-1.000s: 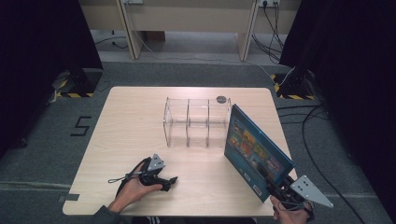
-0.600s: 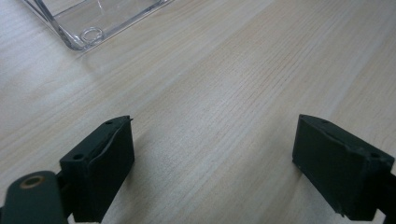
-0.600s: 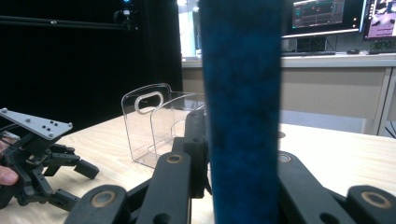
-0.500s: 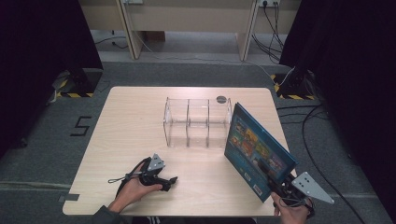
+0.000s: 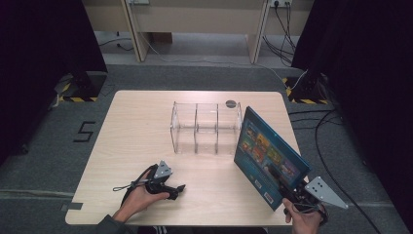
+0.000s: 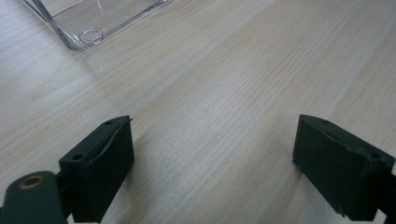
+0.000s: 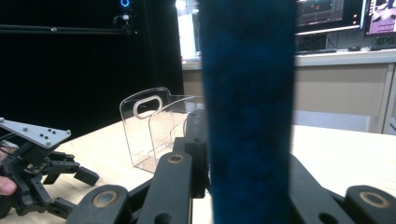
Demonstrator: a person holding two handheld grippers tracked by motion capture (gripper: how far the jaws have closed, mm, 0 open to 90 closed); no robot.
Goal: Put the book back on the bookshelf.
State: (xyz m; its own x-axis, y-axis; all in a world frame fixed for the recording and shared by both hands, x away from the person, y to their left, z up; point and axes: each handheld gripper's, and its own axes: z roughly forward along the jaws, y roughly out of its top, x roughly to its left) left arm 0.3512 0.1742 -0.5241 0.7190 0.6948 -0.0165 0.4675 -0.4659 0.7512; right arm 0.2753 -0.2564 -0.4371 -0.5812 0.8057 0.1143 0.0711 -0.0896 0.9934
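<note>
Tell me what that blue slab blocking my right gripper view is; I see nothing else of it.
Observer: From the high view it is a thin blue picture book with a colourful cover, held tilted above the light wooden table.
Operator: What holds it?
Observer: The right hand-held gripper is clamped on its lower corner.
Operator: Is that clear plastic thing beside it one box?
Observer: The clear plastic organiser has three compartments in a row, open on top.
Operator: And the other hand-held gripper?
Observer: The left hand-held gripper has its jaws wide apart with nothing between them.
</note>
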